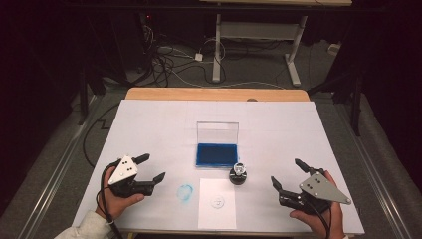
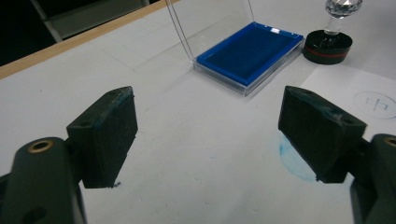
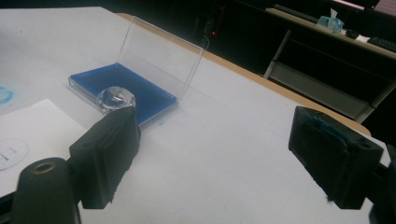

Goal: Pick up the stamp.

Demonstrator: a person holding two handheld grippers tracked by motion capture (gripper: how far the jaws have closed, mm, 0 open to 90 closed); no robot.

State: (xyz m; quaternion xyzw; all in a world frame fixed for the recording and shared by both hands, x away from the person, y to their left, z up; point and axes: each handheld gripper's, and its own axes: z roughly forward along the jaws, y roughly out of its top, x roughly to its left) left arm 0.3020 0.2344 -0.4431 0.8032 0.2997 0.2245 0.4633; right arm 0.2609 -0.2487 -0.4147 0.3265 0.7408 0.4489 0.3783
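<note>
Claws (image 1: 154, 168) (image 1: 286, 174) agape; faceted-knob stamp (image 1: 239, 174) nr glossy blue inkpad (image 1: 217, 154).

Crystal-topped stamp (image 1: 239, 175) upright beside open ink pad (image 1: 217, 154).

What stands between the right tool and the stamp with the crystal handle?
Nothing visible. The right tool is open, and only bare white table cover lies between it and the stamp, which stands between the blue ink pad and the paper sheet.

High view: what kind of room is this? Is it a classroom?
More likely a lab or workshop set up for recording. A wooden table under a white sheet stands amid black curtains, loose cables on the grey floor run behind it, and a second white-legged desk stands beyond.
</note>
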